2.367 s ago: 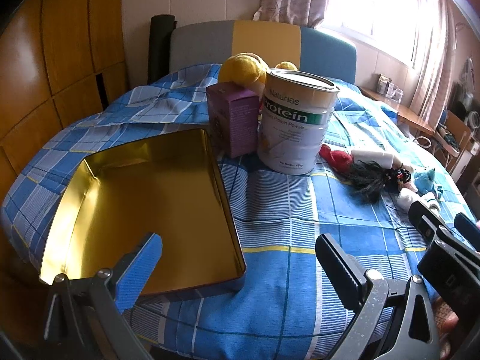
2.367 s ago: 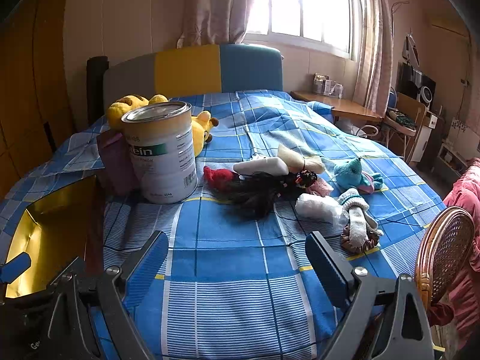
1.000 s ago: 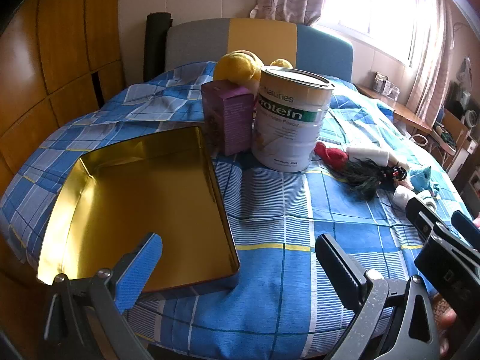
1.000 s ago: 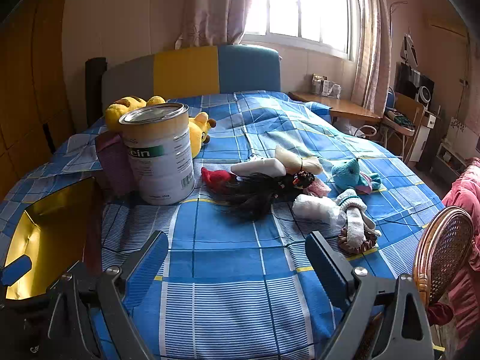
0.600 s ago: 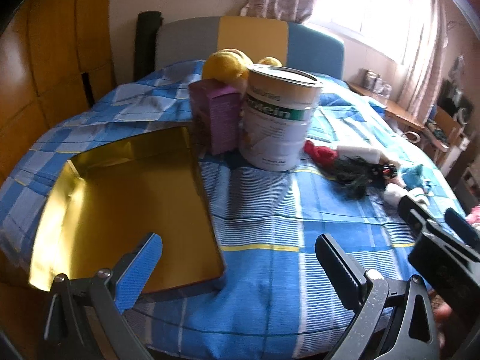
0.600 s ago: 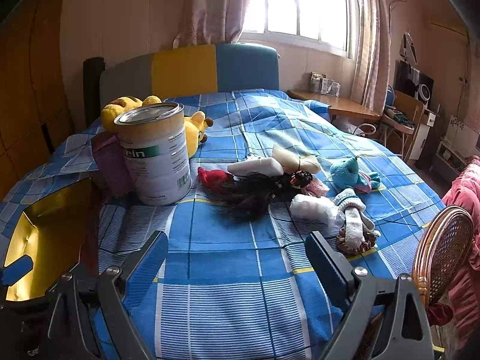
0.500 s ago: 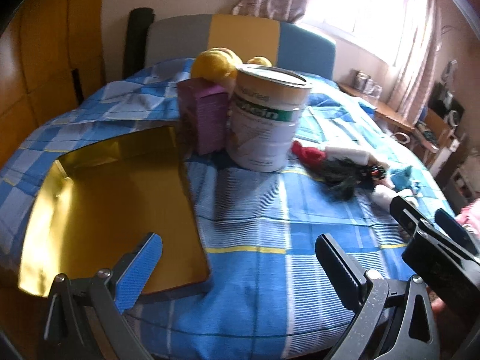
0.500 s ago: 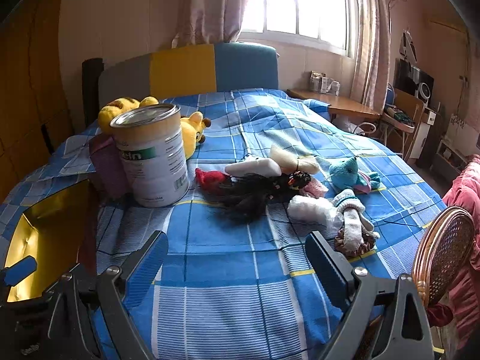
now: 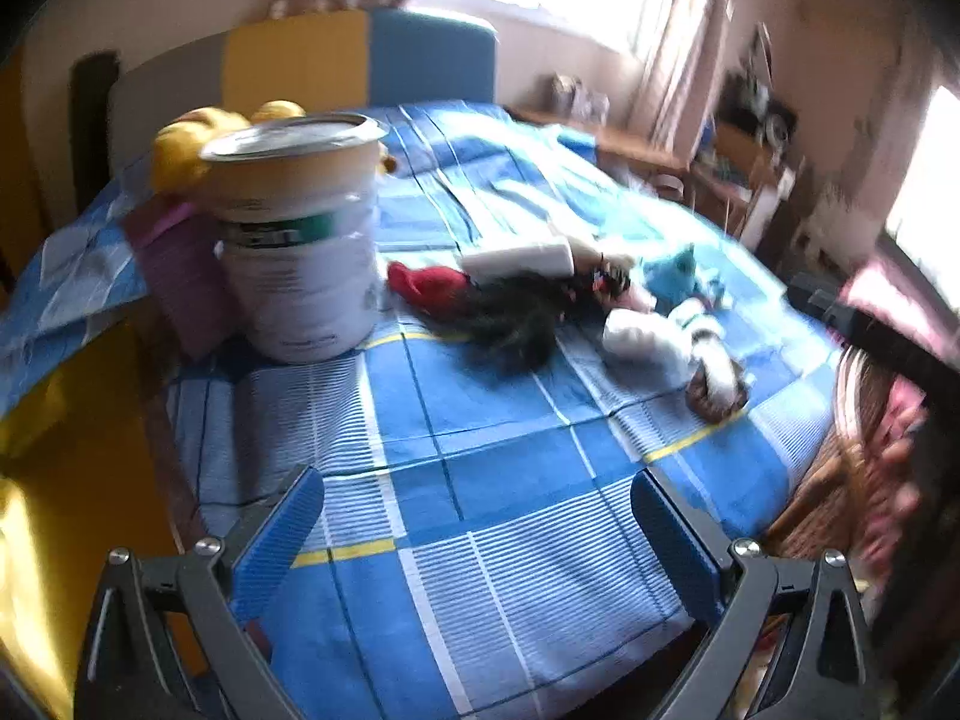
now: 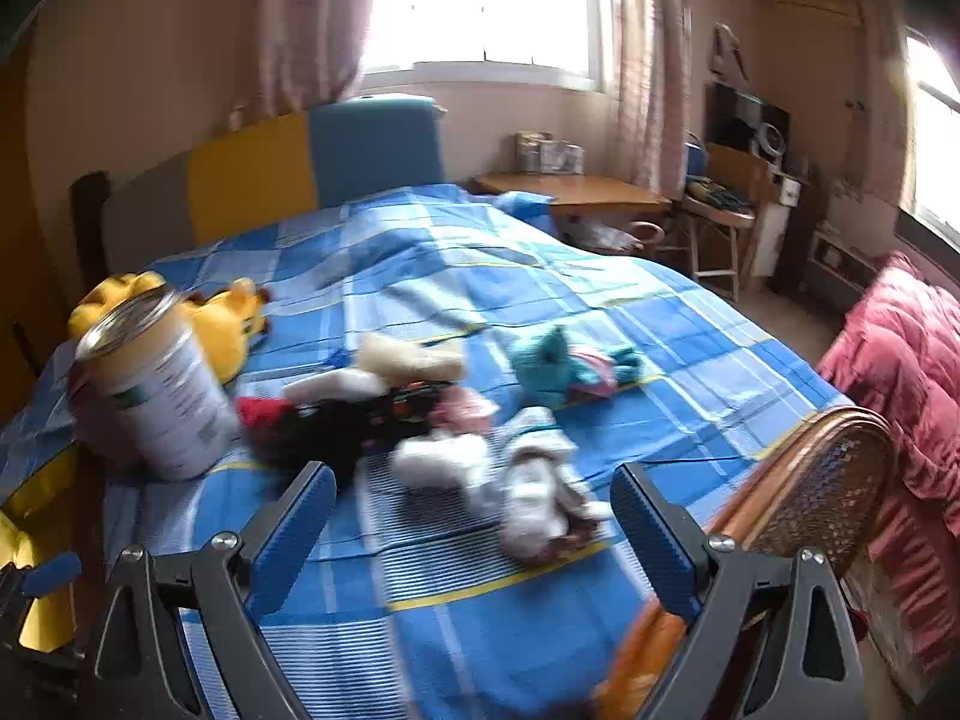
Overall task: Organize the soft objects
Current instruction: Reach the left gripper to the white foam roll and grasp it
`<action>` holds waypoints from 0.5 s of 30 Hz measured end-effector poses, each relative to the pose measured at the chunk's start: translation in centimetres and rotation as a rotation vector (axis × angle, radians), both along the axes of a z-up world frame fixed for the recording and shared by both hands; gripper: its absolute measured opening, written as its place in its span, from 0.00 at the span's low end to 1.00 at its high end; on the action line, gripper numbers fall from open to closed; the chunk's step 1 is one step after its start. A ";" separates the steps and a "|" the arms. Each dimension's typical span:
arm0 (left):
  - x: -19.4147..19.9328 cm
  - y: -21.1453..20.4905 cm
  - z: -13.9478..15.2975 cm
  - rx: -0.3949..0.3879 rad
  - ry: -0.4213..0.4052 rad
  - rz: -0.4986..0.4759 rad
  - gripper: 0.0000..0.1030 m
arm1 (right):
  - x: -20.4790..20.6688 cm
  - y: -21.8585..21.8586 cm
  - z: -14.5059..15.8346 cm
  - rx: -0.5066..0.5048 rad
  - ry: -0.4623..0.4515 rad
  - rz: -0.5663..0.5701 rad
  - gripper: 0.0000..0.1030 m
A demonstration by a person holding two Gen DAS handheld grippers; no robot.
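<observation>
Both grippers, left [image 9: 477, 519] and right [image 10: 471, 507], hover spread and empty. Approaching the white doll [image 10: 528, 501], the right fingers could snag the bedsheet [image 10: 660, 354] instead.

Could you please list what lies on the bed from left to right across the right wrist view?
Gold tin → protein can → red soft toy → black-haired doll → white plush → teal plush → wicker chair back at the bed's edge.

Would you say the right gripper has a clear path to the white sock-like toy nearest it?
Probably yes: the right gripper is open, and the white sock-like toy lies on the bedspread just ahead, nothing between.
</observation>
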State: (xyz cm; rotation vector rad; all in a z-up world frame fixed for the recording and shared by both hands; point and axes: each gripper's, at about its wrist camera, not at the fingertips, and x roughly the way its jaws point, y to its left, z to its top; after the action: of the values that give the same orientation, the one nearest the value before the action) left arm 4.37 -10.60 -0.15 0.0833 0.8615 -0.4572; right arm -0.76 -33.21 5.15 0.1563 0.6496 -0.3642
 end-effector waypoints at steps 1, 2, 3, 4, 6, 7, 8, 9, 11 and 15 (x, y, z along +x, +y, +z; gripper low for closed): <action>0.4 -0.7 -0.2 0.025 0.008 -0.007 1.00 | 0.0 -0.7 0.1 0.006 0.003 -0.015 0.92; 0.9 -1.4 -0.4 0.040 0.014 -0.021 1.00 | -0.1 -1.6 0.2 0.018 0.001 -0.030 0.92; 1.3 -2.0 -0.6 0.051 0.014 -0.027 1.00 | -0.1 -2.1 0.2 0.025 -0.003 -0.039 0.92; 1.5 -2.1 -0.7 0.061 0.009 -0.023 1.00 | -0.1 -3.0 0.2 0.035 -0.005 -0.055 0.92; 2.2 -2.9 -0.9 0.092 -0.009 -0.012 1.00 | 0.0 -3.7 0.0 0.057 0.003 -0.060 0.92; 2.6 -3.2 -1.0 0.104 -0.014 -0.012 1.00 | 0.2 -4.0 -0.1 0.069 0.008 -0.059 0.92; 3.1 -3.6 -1.0 0.111 -0.018 -0.016 1.00 | 0.4 -4.2 -0.3 0.079 0.014 -0.057 0.92; 3.5 -3.9 -1.1 0.116 -0.022 -0.017 1.00 | 0.5 -4.3 -0.5 0.090 0.016 -0.053 0.92; 4.3 -4.5 -1.1 0.117 -0.027 -0.025 1.00 | 0.8 -4.4 -0.8 0.099 0.018 -0.049 0.92; 5.6 -5.4 -1.1 0.120 -0.033 -0.047 1.00 | 1.4 -5.1 -1.2 0.154 0.017 -0.040 0.92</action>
State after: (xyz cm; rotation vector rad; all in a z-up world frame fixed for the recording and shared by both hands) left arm 10.00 -16.00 -1.28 0.2213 0.8557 -0.4472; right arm 0.67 -38.36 3.95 0.3139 0.6918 -0.3539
